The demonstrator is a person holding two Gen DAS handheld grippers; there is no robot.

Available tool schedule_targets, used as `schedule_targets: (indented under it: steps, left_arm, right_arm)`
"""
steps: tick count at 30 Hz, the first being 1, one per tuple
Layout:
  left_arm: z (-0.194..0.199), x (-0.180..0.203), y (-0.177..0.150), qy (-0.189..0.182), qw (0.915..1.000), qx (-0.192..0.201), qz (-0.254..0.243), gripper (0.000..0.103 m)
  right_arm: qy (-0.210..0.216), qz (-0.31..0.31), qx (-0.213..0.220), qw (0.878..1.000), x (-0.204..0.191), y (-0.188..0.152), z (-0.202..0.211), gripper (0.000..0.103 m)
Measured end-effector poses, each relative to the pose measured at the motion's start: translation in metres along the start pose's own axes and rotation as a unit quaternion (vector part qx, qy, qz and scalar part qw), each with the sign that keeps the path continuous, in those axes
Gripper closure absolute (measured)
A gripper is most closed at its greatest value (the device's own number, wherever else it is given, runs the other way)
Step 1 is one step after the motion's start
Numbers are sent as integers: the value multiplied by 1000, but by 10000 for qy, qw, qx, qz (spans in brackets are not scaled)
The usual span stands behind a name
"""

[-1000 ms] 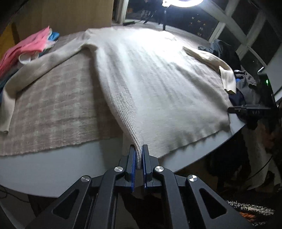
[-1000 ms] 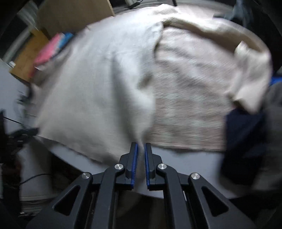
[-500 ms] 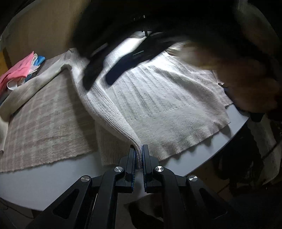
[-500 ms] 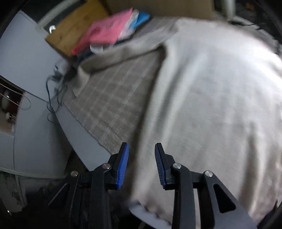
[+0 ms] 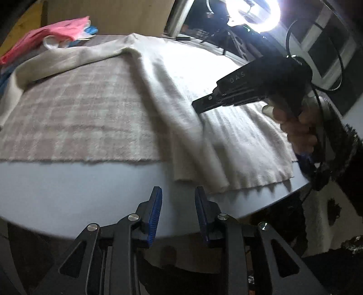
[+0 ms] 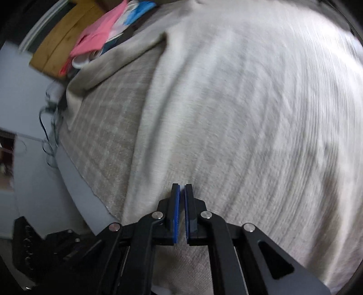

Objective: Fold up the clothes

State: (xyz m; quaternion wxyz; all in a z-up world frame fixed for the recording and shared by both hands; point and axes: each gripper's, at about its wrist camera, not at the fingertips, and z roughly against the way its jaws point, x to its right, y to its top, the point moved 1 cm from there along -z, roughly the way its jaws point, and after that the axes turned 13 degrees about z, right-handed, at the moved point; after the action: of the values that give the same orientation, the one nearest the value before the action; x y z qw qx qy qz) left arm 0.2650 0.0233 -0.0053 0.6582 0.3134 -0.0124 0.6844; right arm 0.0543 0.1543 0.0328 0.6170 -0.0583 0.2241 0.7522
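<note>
A cream knit sweater (image 5: 226,127) lies spread over a plaid blanket (image 5: 79,113) on a round grey table (image 5: 68,188). Its near side edge is doubled over in a long fold that runs to the hem. My left gripper (image 5: 178,190) hangs over bare table just short of the hem, its jaws opening with nothing between them. A hand holds my right gripper (image 5: 199,106) with its tip down on that fold. In the right wrist view the right gripper (image 6: 182,187) is shut over the sweater (image 6: 249,113). No cloth shows between its pads.
Pink and blue clothes (image 5: 56,31) are piled at the table's far left, by a wooden board (image 6: 59,45). One sweater sleeve (image 5: 56,65) trails along the blanket's far edge. A bright ring light (image 5: 254,11) stands beyond the table. The table edge runs close under the left gripper.
The left gripper let go of the sweater's hem corner and opened; the corner now lies folded on the table. The right gripper swung across the sweater, opened, then shut.
</note>
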Motion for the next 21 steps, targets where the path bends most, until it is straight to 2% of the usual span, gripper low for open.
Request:
schedule_targets:
  steps: [4,6,8,9,14,17,18,20,21]
  left_arm:
    - [-13,15,6,-253,9995,-108,-158,76]
    - [-18,24,8,-389,9991,-103,-160,76]
    - [-19,34,10,-509,9985,-29,-194,76]
    - [-18,38,10,-585,9980,-2,-225,76]
    - [-25,54,10,-654,9970,44,-409,76]
    - [-28,52,9,-661,9972,23,-345,76]
    - [-29,51,8,-651,9974,23,-324,76]
    - [-20,48,4,-623,9976,60,-307,76]
    - [-15,46,2,-592,9977,92,-301,76]
  right_arm:
    - [-374,538,112,9978,-31,2,14,93]
    - [-372,926,166,9949,-51,6,19,73]
    - [-547,1253,181,9904,-68,13,20,60]
    - [-694,1412,147,9874,-76,17,19,60]
    - [-1134,1739,-407,9774,-79,33,-13,60]
    - [-1300,1894,-532,9718,-72,35,-25,62]
    - [-1370,1954,-503,9698,-73,36,-24,77]
    - [-1445,1957,-476,9688,-66,35,-19,97]
    - [-1306,1854,-411,9731,-60,35,-13,98]
